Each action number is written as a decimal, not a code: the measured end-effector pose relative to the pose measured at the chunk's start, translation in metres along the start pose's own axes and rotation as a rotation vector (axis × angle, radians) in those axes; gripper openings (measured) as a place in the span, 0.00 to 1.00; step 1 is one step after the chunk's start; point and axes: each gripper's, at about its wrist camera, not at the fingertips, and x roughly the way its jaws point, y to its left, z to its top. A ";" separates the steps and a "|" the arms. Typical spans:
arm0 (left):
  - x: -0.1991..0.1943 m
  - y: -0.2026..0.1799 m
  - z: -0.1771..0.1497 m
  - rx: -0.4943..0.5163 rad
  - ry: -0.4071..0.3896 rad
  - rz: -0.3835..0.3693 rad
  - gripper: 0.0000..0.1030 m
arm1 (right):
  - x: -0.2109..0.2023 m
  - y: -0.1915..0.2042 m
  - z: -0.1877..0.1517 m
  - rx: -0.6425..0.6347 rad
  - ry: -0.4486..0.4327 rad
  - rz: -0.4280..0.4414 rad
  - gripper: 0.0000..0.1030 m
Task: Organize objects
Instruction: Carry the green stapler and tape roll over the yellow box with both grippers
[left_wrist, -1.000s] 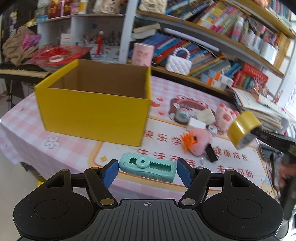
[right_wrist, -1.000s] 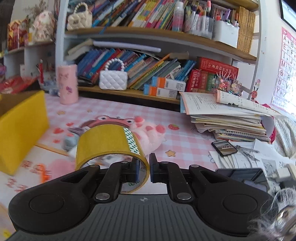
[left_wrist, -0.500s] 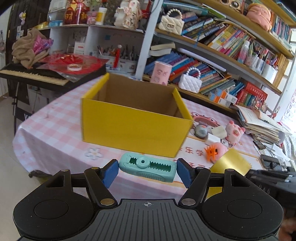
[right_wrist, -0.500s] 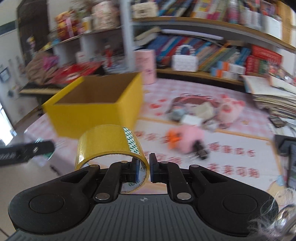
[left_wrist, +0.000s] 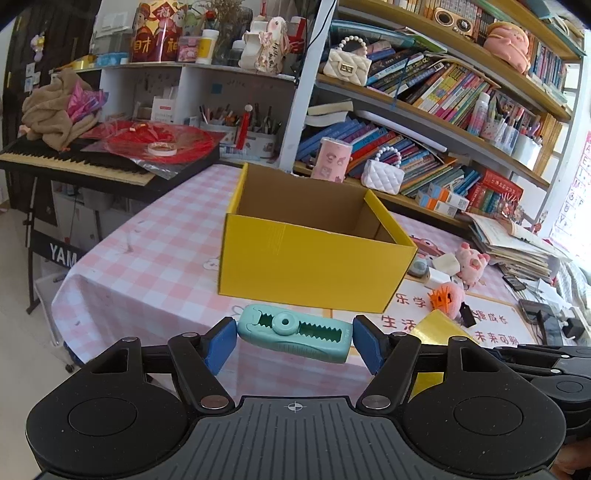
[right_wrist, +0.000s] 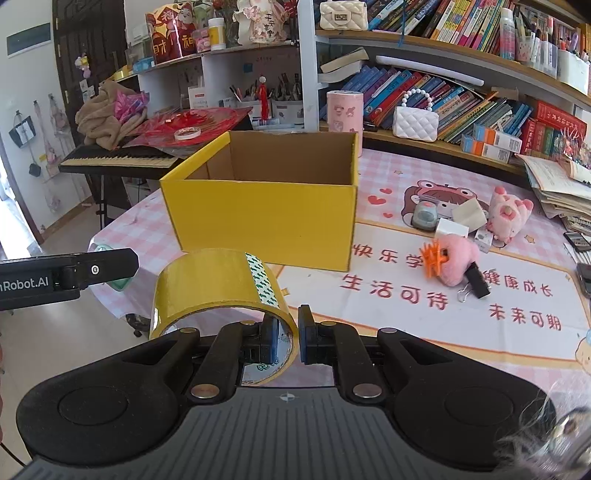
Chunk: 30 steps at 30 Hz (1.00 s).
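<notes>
Organizing task at an early stage, both grippers loaded and short of the box. The left gripper (left_wrist: 294, 338) is clamped end to end on a teal correction-tape dispenser (left_wrist: 294, 334), held crosswise between its blue pads. The right gripper (right_wrist: 287, 334) is nearly closed, pinching the wall of a yellow tape roll (right_wrist: 221, 291) with one finger inside the ring and one outside; the roll stands out to the left of the gripper. Both items hang in the air in front of the near wall of the open yellow box (right_wrist: 266, 210), which stands on the pink checked tabletop (right_wrist: 391, 173). Neither item is yet over the opening.

As far as its interior shows, the box holds nothing; the floor near the front wall is hidden in both views. Still lying on the tabletop to the right of the box: a pink fluffy toy (right_wrist: 456, 258) with an orange clip (right_wrist: 432, 260) touching it, a black binder clip (right_wrist: 476, 282) just beside these, a small white box (right_wrist: 452, 229), a grey round gadget (right_wrist: 424, 218), a beige pad (right_wrist: 467, 212) and a pink pig plush (right_wrist: 508, 214).

Judged progress: two items picked up, none deposited. Remaining work appears to be carrying both over the rim, releasing them, then collecting the loose items.
</notes>
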 end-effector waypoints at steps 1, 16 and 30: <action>-0.001 0.003 0.000 0.003 -0.001 -0.005 0.67 | 0.001 0.004 0.000 0.003 0.001 -0.002 0.10; -0.004 0.028 0.021 0.045 -0.046 -0.071 0.67 | 0.012 0.035 0.016 0.006 -0.007 -0.033 0.10; 0.025 0.020 0.072 0.079 -0.134 -0.077 0.67 | 0.046 0.024 0.076 -0.015 -0.087 -0.041 0.10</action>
